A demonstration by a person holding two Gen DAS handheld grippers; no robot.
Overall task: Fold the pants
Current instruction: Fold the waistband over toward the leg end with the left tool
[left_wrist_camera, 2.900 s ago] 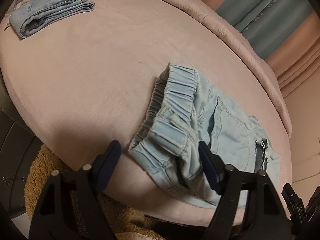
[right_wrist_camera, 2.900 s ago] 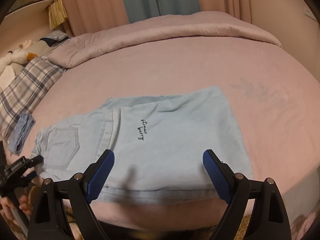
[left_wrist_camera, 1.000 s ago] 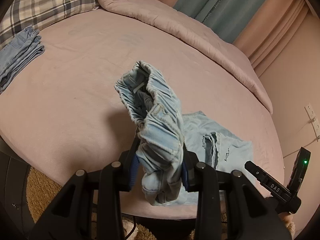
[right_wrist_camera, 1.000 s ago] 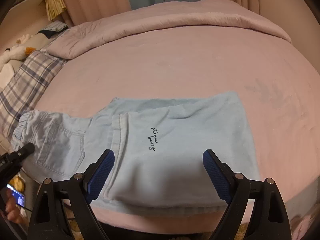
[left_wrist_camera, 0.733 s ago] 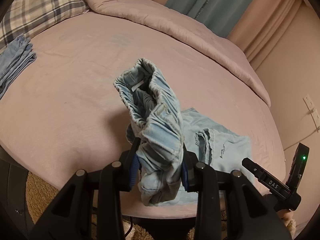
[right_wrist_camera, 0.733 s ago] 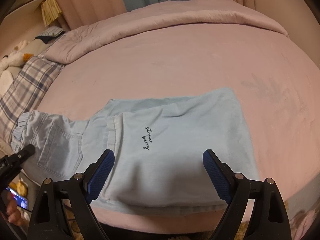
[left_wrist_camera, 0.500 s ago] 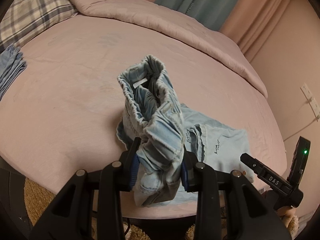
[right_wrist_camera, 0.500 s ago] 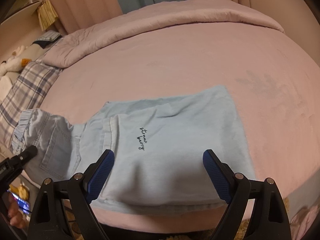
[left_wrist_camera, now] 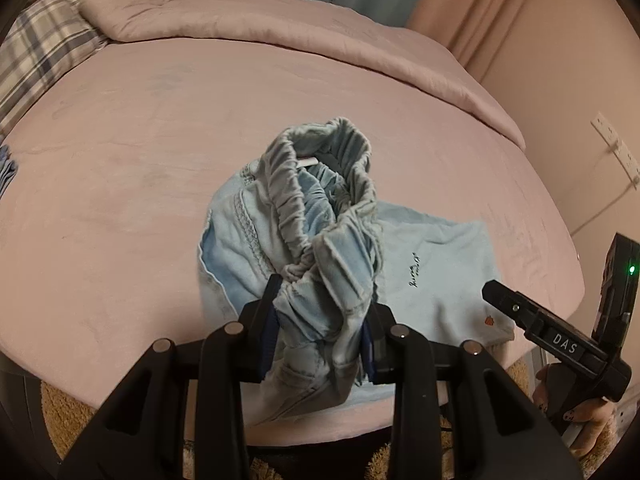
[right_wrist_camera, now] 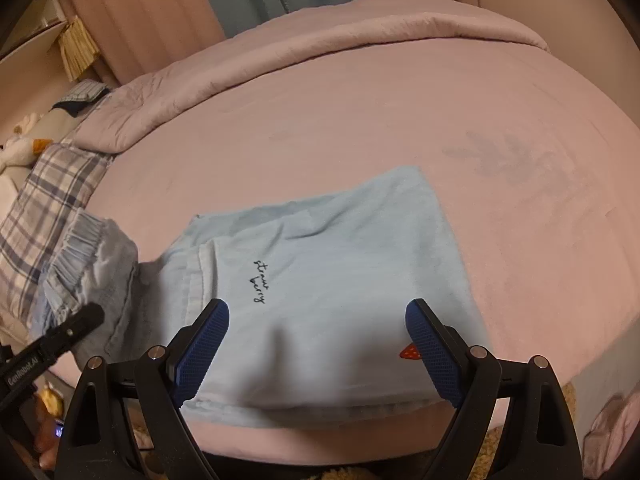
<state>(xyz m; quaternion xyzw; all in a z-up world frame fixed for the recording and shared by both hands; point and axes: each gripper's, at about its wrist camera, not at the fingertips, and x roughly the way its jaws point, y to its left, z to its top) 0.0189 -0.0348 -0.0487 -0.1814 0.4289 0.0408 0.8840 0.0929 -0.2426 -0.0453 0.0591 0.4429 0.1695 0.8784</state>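
Left wrist view: left tongs (left_wrist_camera: 320,336) are clamping the pants (left_wrist_camera: 320,248) waistband, lifting it over the legs lying ahead. Right tongs (right_wrist_camera: 316,352) are hovering wide open, empty. Next, I'd guess: laying the waistband down flat.

Pants (right_wrist_camera: 320,264) on bed (right_wrist_camera: 400,120) (near edge), pillow (right_wrist_camera: 44,200) left.

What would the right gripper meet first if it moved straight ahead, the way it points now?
Most likely the folded legs of the pants lying on the bed: the right gripper is open and empty just above them, aimed downward. Depth is unclear.
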